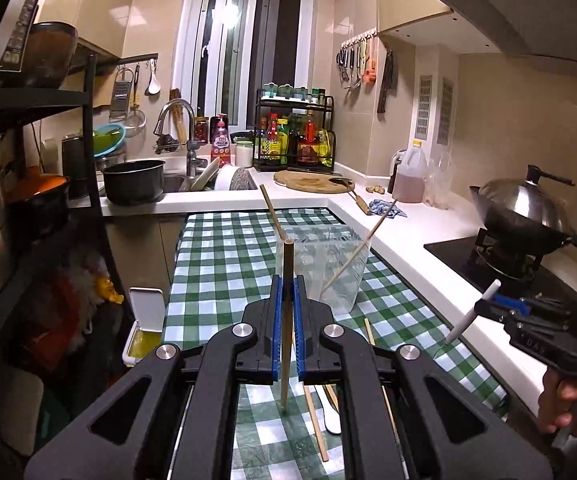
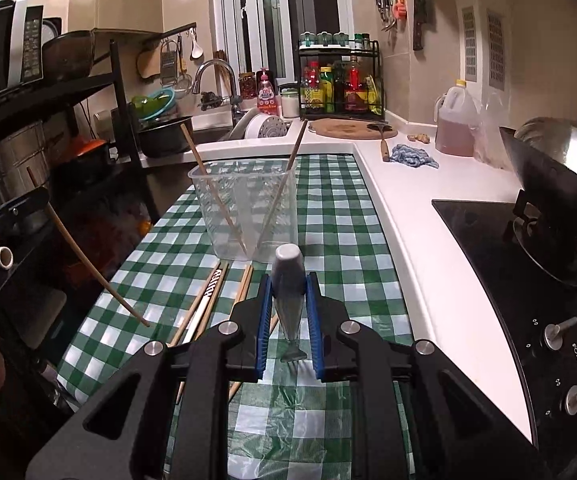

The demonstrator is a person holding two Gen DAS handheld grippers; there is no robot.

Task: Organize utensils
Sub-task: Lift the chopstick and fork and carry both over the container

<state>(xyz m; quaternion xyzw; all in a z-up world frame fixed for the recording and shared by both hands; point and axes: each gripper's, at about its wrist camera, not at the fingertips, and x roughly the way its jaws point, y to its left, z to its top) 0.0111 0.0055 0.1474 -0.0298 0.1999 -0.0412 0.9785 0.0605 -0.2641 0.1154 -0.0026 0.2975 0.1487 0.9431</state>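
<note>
Because the thin wooden chopstick (image 1: 287, 320) is light and stiff, the left gripper (image 1: 287, 312) pinches its middle, while the right gripper (image 2: 287, 312) clamps a smooth white fork (image 2: 287, 280) by its handle.

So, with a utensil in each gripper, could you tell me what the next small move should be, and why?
Probably carry the left gripper forward over the clear container and tip its chopstick in: two chopsticks already stand there, and the chopstick hangs clear of the checked cloth.
</note>
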